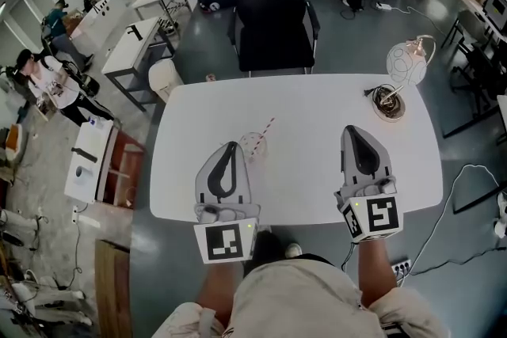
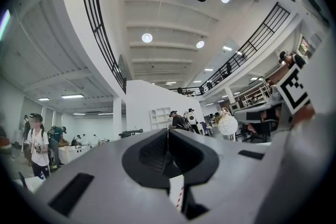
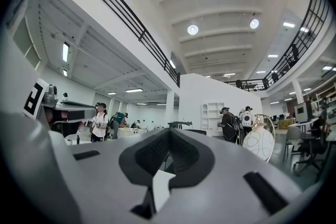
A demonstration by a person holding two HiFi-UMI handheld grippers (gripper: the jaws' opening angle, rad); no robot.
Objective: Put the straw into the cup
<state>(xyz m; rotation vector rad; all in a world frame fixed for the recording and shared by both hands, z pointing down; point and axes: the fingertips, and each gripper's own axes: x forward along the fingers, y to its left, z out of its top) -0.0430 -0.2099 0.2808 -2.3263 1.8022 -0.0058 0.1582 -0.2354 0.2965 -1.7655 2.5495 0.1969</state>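
Note:
A clear cup (image 1: pixel 254 145) stands on the white table (image 1: pixel 317 107), a little left of its middle. A red-and-white striped straw (image 1: pixel 268 127) leans out of the cup toward the upper right. My left gripper (image 1: pixel 230 146) lies near the table's front edge, its tip just left of the cup, jaws shut and empty. My right gripper (image 1: pixel 354 131) lies further right, apart from the cup, also shut with nothing in it. In the left gripper view the jaws (image 2: pixel 168 136) meet in a seam, and a bit of striped straw (image 2: pixel 180 198) shows below them. The right gripper view shows its jaws (image 3: pixel 168 138) closed.
A lamp with a white globe shade (image 1: pixel 408 62) and a round base (image 1: pixel 389 104) stands at the table's far right. A black office chair (image 1: pixel 272 12) faces the far edge. People and other tables are in the hall beyond.

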